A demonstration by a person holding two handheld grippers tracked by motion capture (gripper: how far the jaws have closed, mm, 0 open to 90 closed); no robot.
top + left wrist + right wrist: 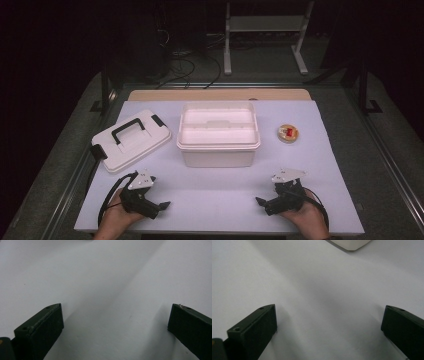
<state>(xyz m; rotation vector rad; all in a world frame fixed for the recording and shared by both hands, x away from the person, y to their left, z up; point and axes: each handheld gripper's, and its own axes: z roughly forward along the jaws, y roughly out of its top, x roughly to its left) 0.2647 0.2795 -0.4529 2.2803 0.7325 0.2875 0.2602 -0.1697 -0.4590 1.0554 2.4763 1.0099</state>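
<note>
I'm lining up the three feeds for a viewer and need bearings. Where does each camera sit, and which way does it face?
High view: above the person's side, looking forward and down on the white table, open box, lid and small round thing; both hands, left gripper, right gripper.
Left gripper view: rides the left gripper, aimed at bare table; open jaws.
Right gripper view: rides the right gripper, aimed at table; box corner at top.
Shared: the box, in the high and right gripper views.

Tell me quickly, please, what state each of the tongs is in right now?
Left tongs: open, nothing between the jaws, over the bare table.
Right tongs: open, holding nothing.
</note>
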